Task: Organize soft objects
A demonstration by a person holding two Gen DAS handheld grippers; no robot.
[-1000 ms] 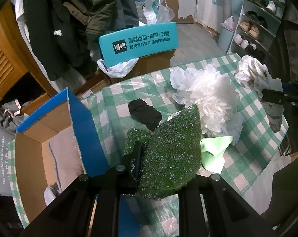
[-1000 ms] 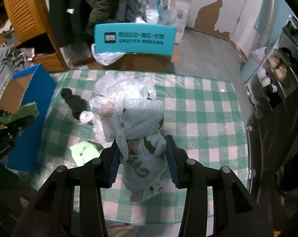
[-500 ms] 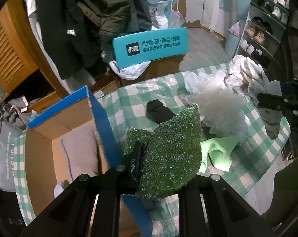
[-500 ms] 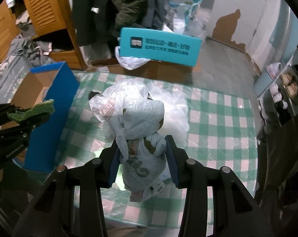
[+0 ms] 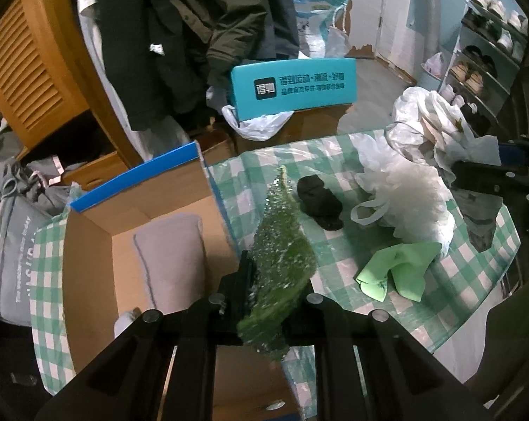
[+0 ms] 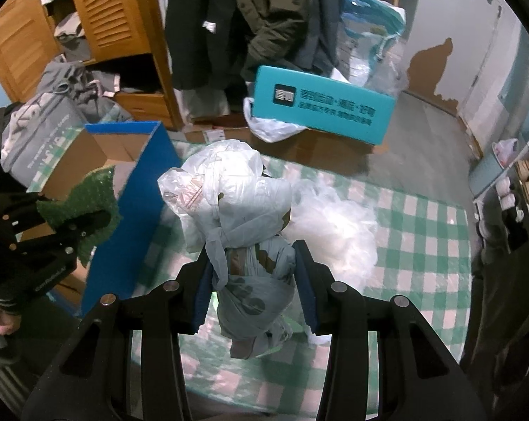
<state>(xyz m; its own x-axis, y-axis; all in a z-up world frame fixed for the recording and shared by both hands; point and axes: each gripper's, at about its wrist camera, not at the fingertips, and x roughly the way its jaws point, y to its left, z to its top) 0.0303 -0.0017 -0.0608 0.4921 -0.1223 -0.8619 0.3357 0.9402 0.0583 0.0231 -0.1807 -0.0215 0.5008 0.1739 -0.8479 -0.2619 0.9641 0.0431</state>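
My left gripper (image 5: 275,280) is shut on a green turf-like scouring pad (image 5: 282,256), held above the edge of an open blue cardboard box (image 5: 131,175) that holds a grey cushion (image 5: 169,252). It also shows in the right wrist view (image 6: 85,224). My right gripper (image 6: 252,277) is shut on a knotted white plastic bag bundle (image 6: 236,210), held above the green checked tablecloth (image 6: 422,231); the bundle shows in the left wrist view (image 5: 432,122). On the table lie a black sock (image 5: 318,203), a white plastic mesh pile (image 5: 411,196) and a light green cloth (image 5: 397,270).
A teal box (image 5: 292,87) sits on a cardboard carton beyond the table. Dark coats (image 5: 201,35) hang by a wooden louvred cabinet (image 5: 29,66). A grey bag (image 5: 8,245) lies left of the blue box. A shoe rack (image 5: 489,56) stands at the right.
The left gripper has swung left over the blue box, and the green pad now stands edge-on. The right gripper has carried the bag bundle left toward the box.
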